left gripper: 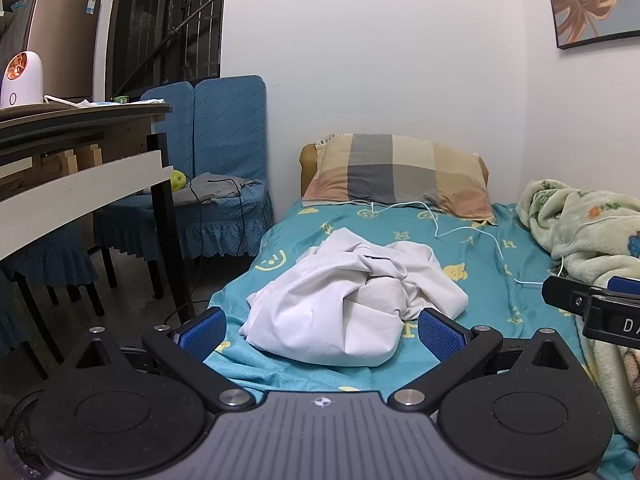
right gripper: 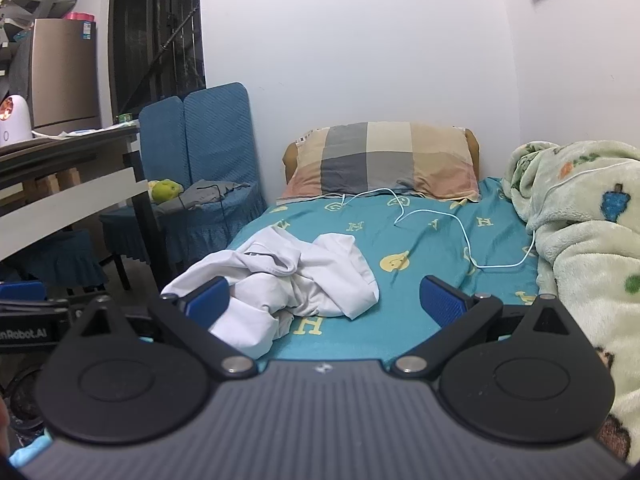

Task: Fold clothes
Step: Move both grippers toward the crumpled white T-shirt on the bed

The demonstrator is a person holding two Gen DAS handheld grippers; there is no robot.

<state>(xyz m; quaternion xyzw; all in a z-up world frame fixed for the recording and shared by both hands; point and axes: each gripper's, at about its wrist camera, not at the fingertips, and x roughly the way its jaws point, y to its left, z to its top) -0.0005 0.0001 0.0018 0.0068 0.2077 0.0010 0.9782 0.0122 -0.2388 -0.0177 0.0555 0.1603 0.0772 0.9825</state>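
Nothing is folded yet: the white shirt [left gripper: 352, 300] lies crumpled on the bed [left gripper: 472, 256], just ahead of the left hand-held gripper [left gripper: 320, 334]. Both it and the right hand-held gripper [right gripper: 326, 304] are spread wide, holding nothing.

left gripper [left gripper: 320, 332] jaws wide apart, nothing between the blue pads [left gripper: 202, 334], pointing slightly down. right gripper [right gripper: 324, 304] same, fully spread and empty, just beside the left, side by side.

Crumpled white garment [right gripper: 280, 280] on teal sheet [right gripper: 420, 300], apparently clear of the wide-open right tool [right gripper: 324, 300].
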